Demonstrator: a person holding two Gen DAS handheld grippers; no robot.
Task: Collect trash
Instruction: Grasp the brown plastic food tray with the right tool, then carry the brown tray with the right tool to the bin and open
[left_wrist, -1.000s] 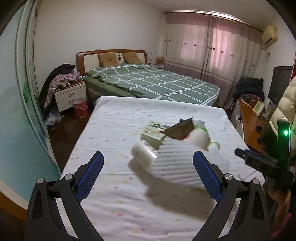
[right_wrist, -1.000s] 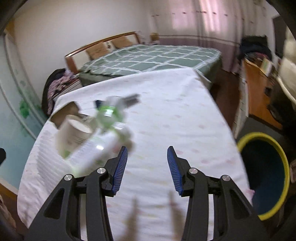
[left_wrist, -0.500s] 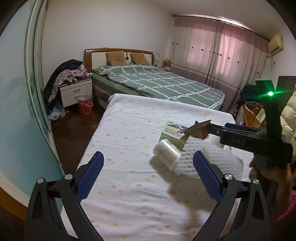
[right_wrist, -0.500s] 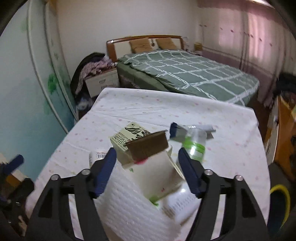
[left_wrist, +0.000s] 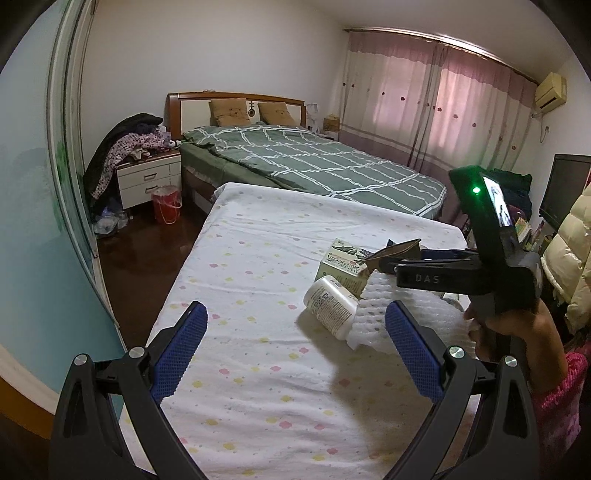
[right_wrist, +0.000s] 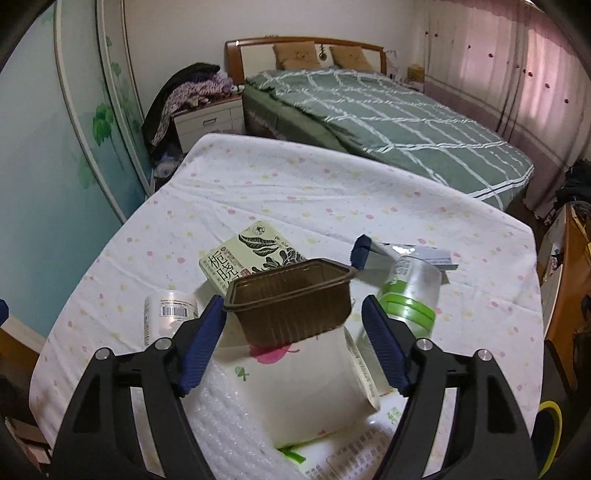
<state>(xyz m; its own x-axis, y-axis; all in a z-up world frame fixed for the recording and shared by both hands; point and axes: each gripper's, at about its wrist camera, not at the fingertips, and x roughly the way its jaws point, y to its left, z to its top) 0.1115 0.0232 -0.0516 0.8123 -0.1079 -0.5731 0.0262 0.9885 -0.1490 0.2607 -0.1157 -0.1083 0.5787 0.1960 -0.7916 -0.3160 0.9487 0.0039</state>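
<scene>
Two grippers hover over the dotted white sheet (right_wrist: 295, 184): the right gripper (right_wrist: 291, 339), jaws just widened, straddles the brown ribbed plastic tray (right_wrist: 291, 302) without pressing it. That tray tops the trash pile mid-sheet, beside the white pill bottle (left_wrist: 330, 304). The left gripper (left_wrist: 295, 347) gapes empty nearer the sheet's front edge.
</scene>
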